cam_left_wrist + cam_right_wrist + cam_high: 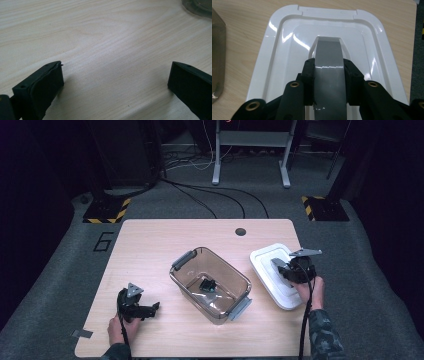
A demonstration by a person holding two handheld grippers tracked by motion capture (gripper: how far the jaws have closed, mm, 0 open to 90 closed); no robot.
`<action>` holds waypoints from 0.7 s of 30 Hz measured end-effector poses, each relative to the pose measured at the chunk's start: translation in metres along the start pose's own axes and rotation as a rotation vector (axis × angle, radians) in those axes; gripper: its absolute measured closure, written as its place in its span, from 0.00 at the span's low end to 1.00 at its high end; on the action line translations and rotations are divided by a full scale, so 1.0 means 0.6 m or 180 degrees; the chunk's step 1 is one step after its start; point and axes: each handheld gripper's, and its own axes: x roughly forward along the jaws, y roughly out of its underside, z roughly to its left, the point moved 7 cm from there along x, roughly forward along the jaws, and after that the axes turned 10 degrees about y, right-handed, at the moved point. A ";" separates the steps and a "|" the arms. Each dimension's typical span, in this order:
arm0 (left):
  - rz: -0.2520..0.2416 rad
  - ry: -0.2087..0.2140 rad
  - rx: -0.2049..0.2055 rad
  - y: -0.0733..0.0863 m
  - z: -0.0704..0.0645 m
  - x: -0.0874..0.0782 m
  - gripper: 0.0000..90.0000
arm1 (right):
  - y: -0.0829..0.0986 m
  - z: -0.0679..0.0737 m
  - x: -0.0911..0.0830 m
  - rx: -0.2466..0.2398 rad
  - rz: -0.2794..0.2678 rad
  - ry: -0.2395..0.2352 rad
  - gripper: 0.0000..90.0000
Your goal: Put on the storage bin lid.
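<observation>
The right gripper (329,75) grips the grey handle (328,53) of the white lid (267,262), at the table's (150,250) right. The left gripper (115,80) rests wide open, near left of the brown container (192,270).

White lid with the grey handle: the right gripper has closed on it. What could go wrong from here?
1. The right gripper pinches only the smooth grey handle; the white lid may tilt or slip when lifted.
2. The brown bin sits close beside the lid, so a swing could knock it.
3. The left gripper is open on bare table, not steadying the bin.
</observation>
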 end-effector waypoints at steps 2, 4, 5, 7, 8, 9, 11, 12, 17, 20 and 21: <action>0.0000 0.0000 0.0001 0.000 0.000 0.000 0.00 | -0.008 -0.001 -0.004 -0.0034 -0.0028 0.0002 0.74; 0.0001 0.0000 0.0001 0.000 0.000 0.000 0.00 | -0.014 -0.001 -0.008 -0.0062 -0.0041 -0.0009 0.74; 0.0001 0.0000 0.0000 0.000 0.000 0.000 0.00 | -0.016 -0.002 -0.010 -0.0072 -0.0031 -0.0001 0.74; 0.0001 0.0000 0.0001 0.000 0.000 0.000 0.00 | -0.023 0.000 -0.013 -0.0069 -0.0034 -0.0019 0.74; 0.0001 -0.0001 0.0001 0.000 0.000 0.000 0.00 | -0.026 -0.001 -0.013 -0.0089 -0.0045 -0.0023 0.74; 0.0001 0.0000 0.0001 0.000 0.000 0.000 0.00 | -0.029 -0.001 -0.015 -0.0113 -0.0046 -0.0024 0.74; 0.0003 -0.0002 0.0000 0.000 0.000 0.000 0.00 | -0.038 -0.002 -0.018 -0.0088 -0.0074 -0.0013 0.74; 0.0001 0.0004 -0.0011 0.000 0.000 0.000 0.00 | -0.044 -0.002 -0.022 -0.0102 -0.0061 -0.0020 0.74; 0.0003 0.0002 -0.0010 0.000 0.000 0.000 0.00 | -0.059 -0.003 -0.028 -0.0126 -0.0076 -0.0043 0.74; 0.0003 0.0002 -0.0009 0.000 0.000 0.000 0.00 | -0.065 -0.003 -0.029 -0.0144 -0.0090 -0.0057 0.74; 0.0003 0.0002 -0.0009 0.000 0.000 0.000 0.00 | -0.067 -0.002 -0.030 -0.0122 -0.0084 -0.0056 0.74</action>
